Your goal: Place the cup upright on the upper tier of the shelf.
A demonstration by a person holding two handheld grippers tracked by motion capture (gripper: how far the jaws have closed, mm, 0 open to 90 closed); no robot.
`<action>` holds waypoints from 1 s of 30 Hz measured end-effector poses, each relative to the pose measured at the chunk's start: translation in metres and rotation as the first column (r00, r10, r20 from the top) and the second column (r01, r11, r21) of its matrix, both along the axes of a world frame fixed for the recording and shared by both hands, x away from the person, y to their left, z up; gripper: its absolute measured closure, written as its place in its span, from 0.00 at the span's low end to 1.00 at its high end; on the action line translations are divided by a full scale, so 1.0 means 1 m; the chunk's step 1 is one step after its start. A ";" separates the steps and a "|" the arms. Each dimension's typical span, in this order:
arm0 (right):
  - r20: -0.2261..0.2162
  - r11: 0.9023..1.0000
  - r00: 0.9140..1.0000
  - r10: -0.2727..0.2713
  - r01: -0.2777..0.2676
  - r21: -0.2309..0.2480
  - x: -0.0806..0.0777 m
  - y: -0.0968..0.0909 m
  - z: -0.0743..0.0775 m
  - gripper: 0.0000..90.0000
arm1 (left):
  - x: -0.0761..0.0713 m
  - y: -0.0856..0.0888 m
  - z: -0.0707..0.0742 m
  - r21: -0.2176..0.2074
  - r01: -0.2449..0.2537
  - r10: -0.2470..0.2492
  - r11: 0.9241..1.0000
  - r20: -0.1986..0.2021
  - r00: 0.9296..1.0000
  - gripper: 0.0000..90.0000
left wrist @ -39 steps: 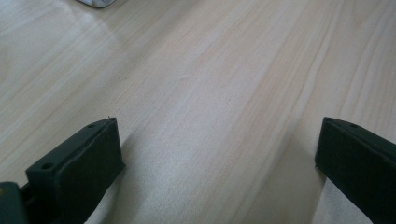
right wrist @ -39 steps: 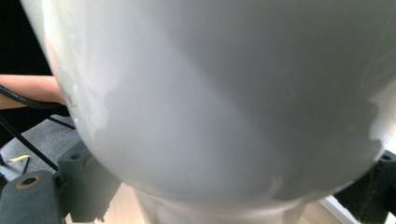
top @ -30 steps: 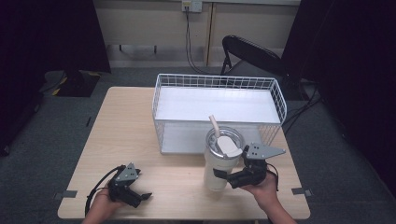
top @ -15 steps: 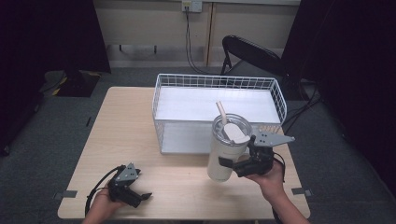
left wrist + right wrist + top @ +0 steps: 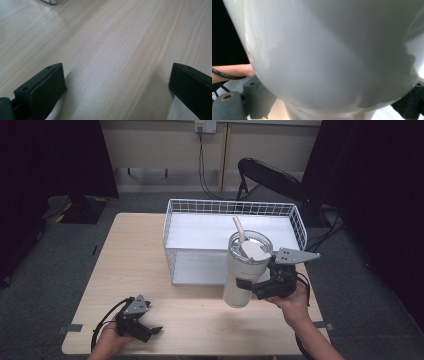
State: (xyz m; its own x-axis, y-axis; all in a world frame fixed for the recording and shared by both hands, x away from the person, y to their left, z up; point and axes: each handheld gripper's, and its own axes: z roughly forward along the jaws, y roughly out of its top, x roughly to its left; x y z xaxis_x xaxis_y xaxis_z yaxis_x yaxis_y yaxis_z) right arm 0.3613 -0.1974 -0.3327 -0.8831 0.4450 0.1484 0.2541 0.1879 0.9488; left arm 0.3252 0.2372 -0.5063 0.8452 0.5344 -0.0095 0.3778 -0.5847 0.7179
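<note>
Two black jaws of the right gripper [image 5: 248, 288] are clamped on the white tumbler [image 5: 244, 272], one on each side of its body at about mid-height, at the right of the table [image 5: 132, 265] near its near edge. In the high view the tumbler is upright or close to it, its base seeming lifted off the wood just in front of the near wall of the white wire basket [image 5: 172, 227]; its lid and cream straw [image 5: 238, 228] overlap the basket's near right part from this angle. The hand [image 5: 292, 302] holding that gripper comes in from the near right. In the right gripper view the tumbler's pale curved wall [image 5: 332, 55] lies hard against the camera, with a jaw at either lower corner pressing its sides.

At the near left of the table, well apart from the tumbler, the left gripper [image 5: 150, 332] rests low on the wood in the other hand [image 5: 112, 340]. In the left gripper view its jaws stand wide apart with bare wood grain [image 5: 112, 57] between them.
</note>
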 end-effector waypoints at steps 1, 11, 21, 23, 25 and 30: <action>-0.004 1.000 1.000 0.005 -0.005 -0.003 0.001 0.000 0.002 0.10 | 0.000 0.000 0.000 0.000 0.000 0.000 1.000 0.000 1.000 0.00; 0.001 1.000 1.000 -0.015 0.015 0.003 0.009 0.001 0.023 0.10 | 0.000 0.000 0.000 0.000 0.000 0.000 1.000 0.000 1.000 0.00; 0.015 0.999 0.999 -0.040 0.040 0.006 0.015 0.000 0.044 0.10 | 0.000 0.000 0.000 0.001 -0.001 0.001 1.000 -0.004 1.000 0.00; 0.017 0.999 0.999 -0.044 0.044 0.007 0.016 0.000 0.046 0.10 | 0.000 0.000 0.000 0.001 0.000 0.000 1.000 -0.004 1.000 0.00; 0.019 0.999 0.999 -0.049 0.048 0.006 0.017 0.000 0.049 0.10 | 0.000 0.000 0.000 0.000 -0.001 0.001 1.000 -0.004 1.000 0.00; 0.021 0.998 0.998 -0.062 0.062 0.006 0.020 0.000 0.056 0.10 | 0.000 0.000 0.000 0.000 -0.001 0.001 1.000 -0.004 1.000 0.00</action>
State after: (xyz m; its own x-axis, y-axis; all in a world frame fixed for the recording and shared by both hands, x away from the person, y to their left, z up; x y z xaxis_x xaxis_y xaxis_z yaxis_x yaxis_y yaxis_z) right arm 0.3816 -0.1977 -0.2763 -0.8569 0.4981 0.1326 0.2449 0.1670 0.9551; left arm 0.3251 0.2372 -0.5061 0.8448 0.5350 -0.0126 0.3810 -0.5848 0.7161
